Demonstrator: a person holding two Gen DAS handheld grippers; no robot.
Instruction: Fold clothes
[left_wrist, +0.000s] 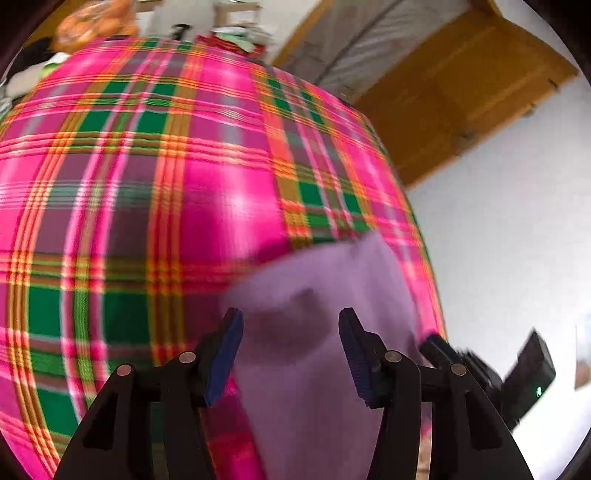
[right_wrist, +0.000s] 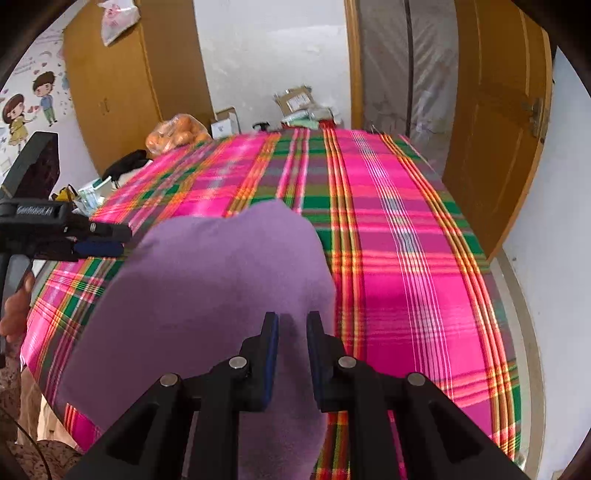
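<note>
A purple garment (right_wrist: 207, 280) lies bunched on a table covered with a pink, green and orange plaid cloth (right_wrist: 406, 240). My right gripper (right_wrist: 291, 317) is shut on the garment's near part, and purple fabric fills the narrow gap between its pads. In the left wrist view, my left gripper (left_wrist: 290, 317) stands open over the garment (left_wrist: 332, 280), its blue pads wide apart and pressing nothing. That view is blurred. My right gripper (left_wrist: 436, 343) shows there at the garment's right edge. The left gripper (right_wrist: 107, 240) also appears at the garment's far left corner.
A bag of oranges (right_wrist: 177, 134), a dark item (right_wrist: 127, 162) and boxes (right_wrist: 295, 98) crowd the table's far end. A wooden wardrobe (right_wrist: 122, 74) stands at back left, an open door (right_wrist: 495, 129) right. A person's hand (right_wrist: 14, 306) is at left.
</note>
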